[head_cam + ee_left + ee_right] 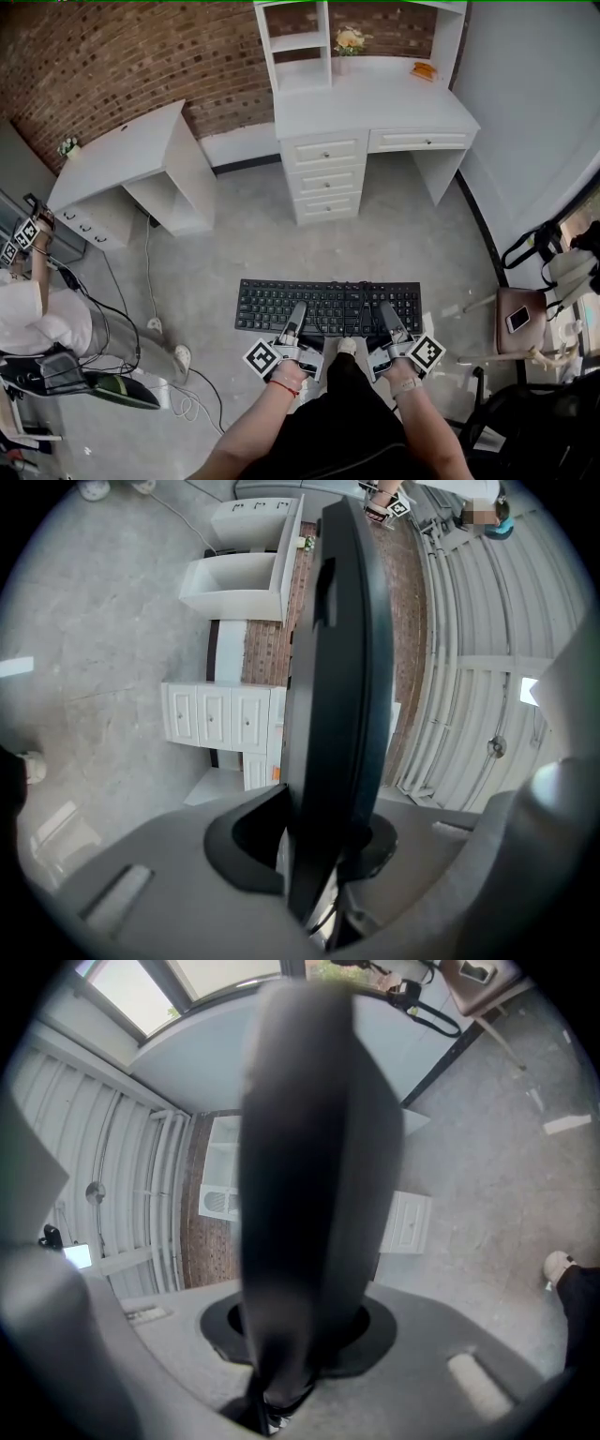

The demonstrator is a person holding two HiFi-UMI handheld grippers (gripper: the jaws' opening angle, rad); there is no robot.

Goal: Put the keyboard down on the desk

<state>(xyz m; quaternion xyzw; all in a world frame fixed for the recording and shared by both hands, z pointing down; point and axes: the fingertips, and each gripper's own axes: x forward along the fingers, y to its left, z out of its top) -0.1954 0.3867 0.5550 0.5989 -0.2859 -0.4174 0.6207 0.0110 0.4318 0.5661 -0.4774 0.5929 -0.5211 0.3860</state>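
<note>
White desk [375, 108] stands well ahead of the black keyboard [328, 302], which is held in the air above the floor, long axis crosswise and parallel to the desk front, near edge clamped between left gripper [297, 313] and right gripper [386, 315], both equally distant from the desk.

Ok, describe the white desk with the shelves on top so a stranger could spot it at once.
Look to the red brick wall at the far side, where two white desks stand. Yours is the white desk at the right, by the corner with the pale wall. Unlike the plain white desk left of it, it carries a tall shelf unit, yellow flowers and a small orange object.
</note>
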